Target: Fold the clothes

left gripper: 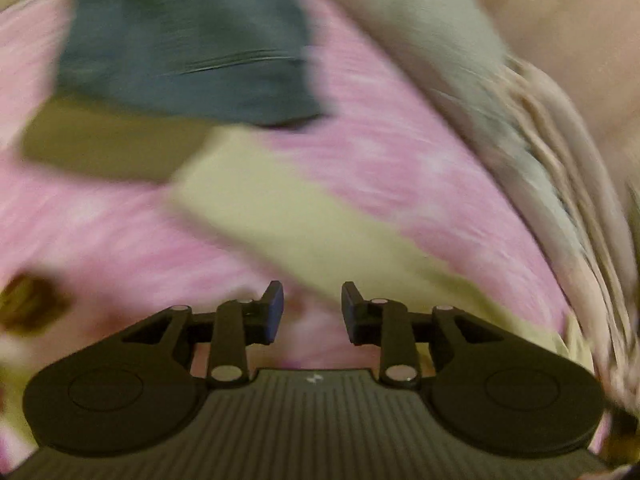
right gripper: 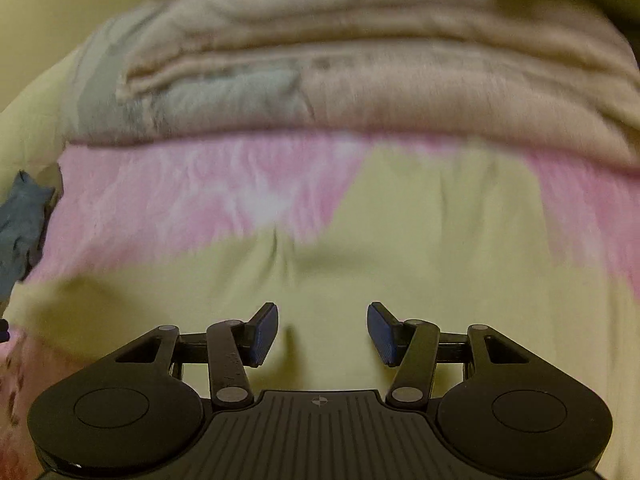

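Both views are smeared by motion, so edges are soft. The landmark here is the pink blanket [right gripper: 168,200] spread over what looks like a bed. On it lies the pale yellow garment [right gripper: 420,240], flat and fairly smooth, with a few creases near its middle. The right gripper [right gripper: 322,334] hangs directly over that yellow cloth, its jaws standing apart with nothing between them and the blue pads [right gripper: 264,336] clear of the fabric. The left gripper [left gripper: 312,312] hovers over the pink blanket where a strip of the same yellow garment [left gripper: 280,220] runs across it; its jaws are also apart, with a narrower gap, and hold nothing. Beyond the yellow cloth on the blanket rests a dark blue-grey garment [left gripper: 184,48], lying partly over a darker olive fold. At the blanket's far edge a bulky beige comforter [right gripper: 400,80] is piled up, with a grey-green patch showing in its folds.
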Action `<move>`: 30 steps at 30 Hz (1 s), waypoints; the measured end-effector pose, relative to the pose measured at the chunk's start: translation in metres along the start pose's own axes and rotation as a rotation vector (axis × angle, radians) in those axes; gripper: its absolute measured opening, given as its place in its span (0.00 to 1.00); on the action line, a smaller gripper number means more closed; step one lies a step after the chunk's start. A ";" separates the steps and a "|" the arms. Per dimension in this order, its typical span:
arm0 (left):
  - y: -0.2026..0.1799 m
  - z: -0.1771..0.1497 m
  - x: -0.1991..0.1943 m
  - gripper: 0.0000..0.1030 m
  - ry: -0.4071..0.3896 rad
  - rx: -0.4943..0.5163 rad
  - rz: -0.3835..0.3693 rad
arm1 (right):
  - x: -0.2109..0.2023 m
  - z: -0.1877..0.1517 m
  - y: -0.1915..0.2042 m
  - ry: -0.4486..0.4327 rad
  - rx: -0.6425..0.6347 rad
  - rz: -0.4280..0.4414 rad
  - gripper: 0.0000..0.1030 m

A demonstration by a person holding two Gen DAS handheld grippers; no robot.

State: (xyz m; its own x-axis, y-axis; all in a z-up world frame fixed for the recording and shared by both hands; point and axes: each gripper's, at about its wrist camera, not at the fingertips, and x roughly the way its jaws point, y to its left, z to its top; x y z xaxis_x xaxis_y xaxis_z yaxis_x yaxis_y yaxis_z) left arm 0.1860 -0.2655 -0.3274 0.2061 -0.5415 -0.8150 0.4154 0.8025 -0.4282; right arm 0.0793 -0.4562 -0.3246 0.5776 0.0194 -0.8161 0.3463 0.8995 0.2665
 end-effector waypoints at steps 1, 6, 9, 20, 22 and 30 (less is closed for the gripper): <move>0.011 0.006 0.001 0.25 -0.016 -0.051 0.015 | -0.001 -0.010 0.001 0.024 0.012 -0.009 0.52; 0.041 0.028 0.017 0.30 -0.088 -0.210 0.013 | -0.006 -0.038 0.009 0.071 0.060 -0.055 0.52; 0.040 0.033 0.027 0.01 -0.096 -0.203 0.012 | -0.010 -0.048 0.013 0.061 0.104 -0.075 0.52; 0.011 0.017 0.023 0.15 -0.179 0.185 0.223 | -0.018 -0.064 0.016 0.061 0.182 -0.081 0.61; -0.003 0.016 0.014 0.17 -0.231 0.211 0.299 | -0.027 -0.067 0.017 0.033 0.178 -0.093 0.79; -0.031 -0.042 -0.025 0.18 -0.020 0.244 0.105 | -0.119 -0.130 -0.058 -0.005 0.306 -0.218 0.78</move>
State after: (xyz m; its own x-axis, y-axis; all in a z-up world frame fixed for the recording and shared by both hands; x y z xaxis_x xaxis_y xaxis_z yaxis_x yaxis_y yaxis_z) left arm 0.1306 -0.2665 -0.3096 0.2753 -0.4653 -0.8412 0.5917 0.7717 -0.2332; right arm -0.1053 -0.4542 -0.3100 0.4693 -0.1614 -0.8682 0.6660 0.7102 0.2280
